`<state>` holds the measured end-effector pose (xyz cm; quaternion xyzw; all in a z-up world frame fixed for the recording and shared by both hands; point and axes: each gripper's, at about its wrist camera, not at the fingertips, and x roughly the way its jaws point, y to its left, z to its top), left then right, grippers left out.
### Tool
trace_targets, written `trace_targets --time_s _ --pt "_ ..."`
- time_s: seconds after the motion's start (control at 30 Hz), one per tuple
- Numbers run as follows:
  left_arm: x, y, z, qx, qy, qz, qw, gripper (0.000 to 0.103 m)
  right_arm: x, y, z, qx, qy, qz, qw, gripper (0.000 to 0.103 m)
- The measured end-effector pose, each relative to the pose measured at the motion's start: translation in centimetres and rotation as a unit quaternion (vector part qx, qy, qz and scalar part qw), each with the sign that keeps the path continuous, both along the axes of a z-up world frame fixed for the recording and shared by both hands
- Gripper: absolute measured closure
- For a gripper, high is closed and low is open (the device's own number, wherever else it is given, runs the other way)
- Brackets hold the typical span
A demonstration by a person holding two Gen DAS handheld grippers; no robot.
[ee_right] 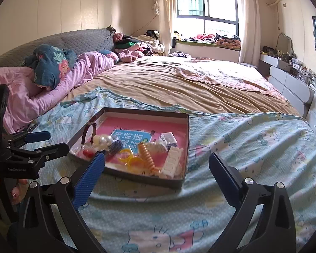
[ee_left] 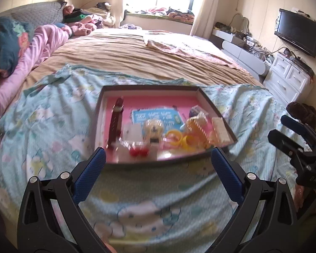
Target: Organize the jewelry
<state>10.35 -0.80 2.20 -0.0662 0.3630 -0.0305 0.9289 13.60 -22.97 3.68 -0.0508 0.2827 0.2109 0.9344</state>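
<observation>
A shallow dark box [ee_left: 212, 105] with a pink floor lies on the bed; it also shows in the right wrist view [ee_right: 187, 139]. In it lie a dark red watch [ee_left: 115, 120], a red bead piece [ee_left: 138, 152], yellow rings [ee_left: 176, 139], an orange coil hair tie [ee_right: 147, 156], a white pill strip [ee_right: 172, 163] and a pearl piece [ee_right: 103, 141]. My left gripper [ee_left: 159, 160] is open and empty, just short of the box's near edge. My right gripper [ee_right: 156, 162] is open and empty, over the box's near right corner.
A light blue cartoon-print sheet [ee_right: 252, 147] covers the near bed, with a tan sheet [ee_right: 158, 84] behind. Pink bedding [ee_right: 52, 90] is heaped at the left. White drawers [ee_left: 288, 78] and a TV [ee_left: 296, 31] stand at the right.
</observation>
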Motion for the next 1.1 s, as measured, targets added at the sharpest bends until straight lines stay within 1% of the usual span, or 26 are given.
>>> trace_targets --time_s 0.17,0.27,0.37,0.47,0.57,0.7,1.1 --pt "-2.2 0.3 -0.5 0.011 0.003 0.018 0.9998 0.010 -2.0 -0.4 -0.8 -0.006 -0.004 -0.013 1.000 0.005" --pt "-3.3 0.5 -1.2 0.011 0.007 0.029 0.9995 0.010 -3.0 -0.8 -1.9 0.000 0.005 -0.031 1.000 0.005" --pt "-4.0 0.5 -1.9 0.007 0.011 0.038 0.9992 0.010 -3.6 -1.1 -3.6 0.015 0.033 -0.051 0.998 0.005" --pt "-4.6 0.3 -2.6 0.009 0.012 0.044 0.9989 0.010 -4.1 -0.9 -5.1 0.015 0.058 -0.054 0.997 0.005" --pt "-5.0 0.2 -3.1 0.012 0.013 0.049 0.9987 0.010 -4.6 -0.8 -5.9 0.018 0.070 -0.053 0.996 0.005" --pt "-5.0 -0.2 -3.5 0.016 0.021 0.051 0.9984 0.010 -4.9 -0.2 -6.1 0.013 0.075 -0.042 0.996 0.005" --pt "-5.2 -0.4 -3.3 0.018 0.017 0.052 0.9983 0.010 -4.8 0.1 -6.0 0.014 0.075 -0.036 0.996 0.005"
